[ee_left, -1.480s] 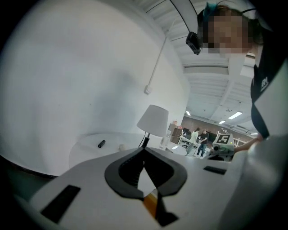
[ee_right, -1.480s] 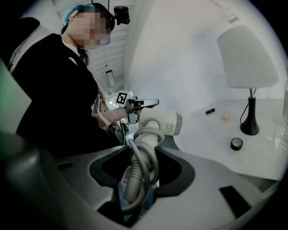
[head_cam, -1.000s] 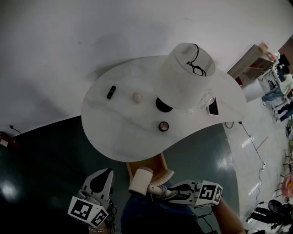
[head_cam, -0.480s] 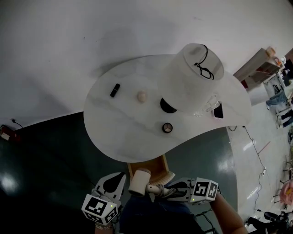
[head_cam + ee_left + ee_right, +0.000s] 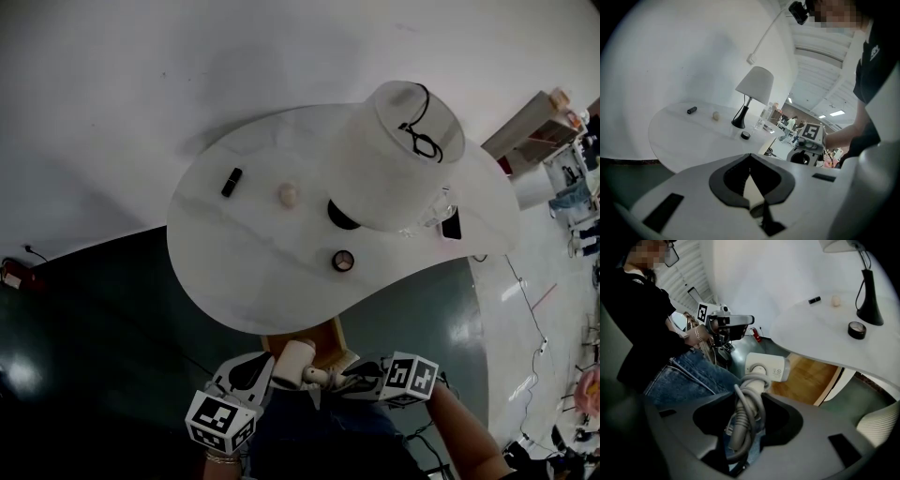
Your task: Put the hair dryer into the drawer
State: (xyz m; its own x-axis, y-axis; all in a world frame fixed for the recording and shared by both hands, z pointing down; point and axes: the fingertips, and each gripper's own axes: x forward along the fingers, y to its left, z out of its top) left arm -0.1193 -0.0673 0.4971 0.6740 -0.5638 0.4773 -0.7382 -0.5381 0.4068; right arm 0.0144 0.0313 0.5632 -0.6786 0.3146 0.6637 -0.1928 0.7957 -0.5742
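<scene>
Head view: lower and closer in than a second ago. Hair dryer (image 5: 292,362) now hanging over the near edge of the open wooden drawer (image 5: 330,339) under the white table (image 5: 253,272), not yet inside. Pinched at its handle by the right gripper (image 5: 342,382); flanked by the left gripper (image 5: 251,373), drawn in just beside the barrel. Probably only a short drop and a release left to do.

Left gripper view: fingertips pressed together on nothing, with a cream sliver showing through the slit. Beyond them, on the curved tabletop, a lamp (image 5: 754,86), black tube (image 5: 692,110), pale ball (image 5: 715,115) and round tin (image 5: 746,135). Far off, people (image 5: 790,124) in a busy workshop.

Right gripper view: jaws clamped on the handle and its coiled grey cord (image 5: 743,418), with the white dryer body ahead and the wooden drawer bottom behind it. Elsewhere, dark green floor (image 5: 862,394) and plain white wall (image 5: 754,282).
</scene>
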